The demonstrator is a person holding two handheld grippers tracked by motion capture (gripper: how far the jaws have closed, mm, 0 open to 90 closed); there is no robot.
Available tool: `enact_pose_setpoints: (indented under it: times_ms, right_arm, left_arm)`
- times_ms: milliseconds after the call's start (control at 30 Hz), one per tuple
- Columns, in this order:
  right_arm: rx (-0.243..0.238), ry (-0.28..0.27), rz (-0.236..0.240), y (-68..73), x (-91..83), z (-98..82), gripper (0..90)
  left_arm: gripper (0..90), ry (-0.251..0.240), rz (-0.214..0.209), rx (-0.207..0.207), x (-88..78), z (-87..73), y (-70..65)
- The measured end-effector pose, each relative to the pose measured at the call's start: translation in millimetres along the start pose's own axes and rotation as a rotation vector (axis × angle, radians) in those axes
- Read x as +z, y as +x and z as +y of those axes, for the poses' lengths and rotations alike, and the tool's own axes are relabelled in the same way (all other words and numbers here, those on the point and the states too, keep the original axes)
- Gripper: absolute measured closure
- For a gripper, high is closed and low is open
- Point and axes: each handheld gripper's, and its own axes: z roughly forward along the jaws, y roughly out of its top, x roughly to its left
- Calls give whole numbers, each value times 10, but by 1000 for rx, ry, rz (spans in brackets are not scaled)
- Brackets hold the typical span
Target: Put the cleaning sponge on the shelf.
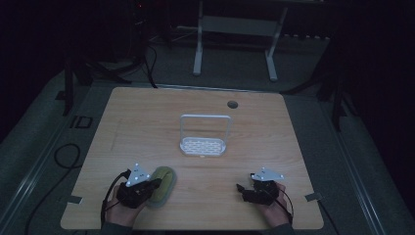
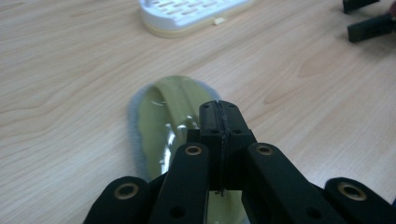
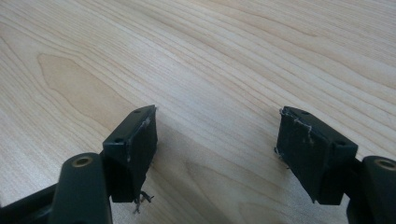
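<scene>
Nearest the person, the left tongs (image 2: 219, 116) are clenched tight with nothing visibly caught between the jaws, poised over the yellow-green sponge (image 2: 161, 126) lying flat on the tabletop (image 2: 70, 84), while the right tongs (image 3: 217, 149) rest released over bare wood, well apart. If the grab was meant for the sponge, the jaws likely slipped off its low, soft edge. Farther off stands the white rack (image 1: 204, 145).

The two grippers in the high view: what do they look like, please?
The left gripper and the right gripper both have black bodies with black jaws, brass-coloured rivets, and a grey three-cornered plate on top. A black cable trails from each. The person's sleeves look dark.
</scene>
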Motion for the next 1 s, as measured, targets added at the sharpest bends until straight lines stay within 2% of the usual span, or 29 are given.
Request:
enact_pose_setpoints:
  times_ms: [367,467,700,1000]
  right_arm:
    - [0,0,0,0,0,0,283]
    - [0,0,0,0,0,0,283]
    - [0,0,0,0,0,0,283]
    - [0,0,0,0,0,0,283]
  left_arm:
    - [898,82,-9,54,12,-92,-177]
    - [899,89,-8,53,-6,-127,-199]
    - [899,123,7,60,11,-191,-213]
    - [899,129,9,65,73,-172,-146]
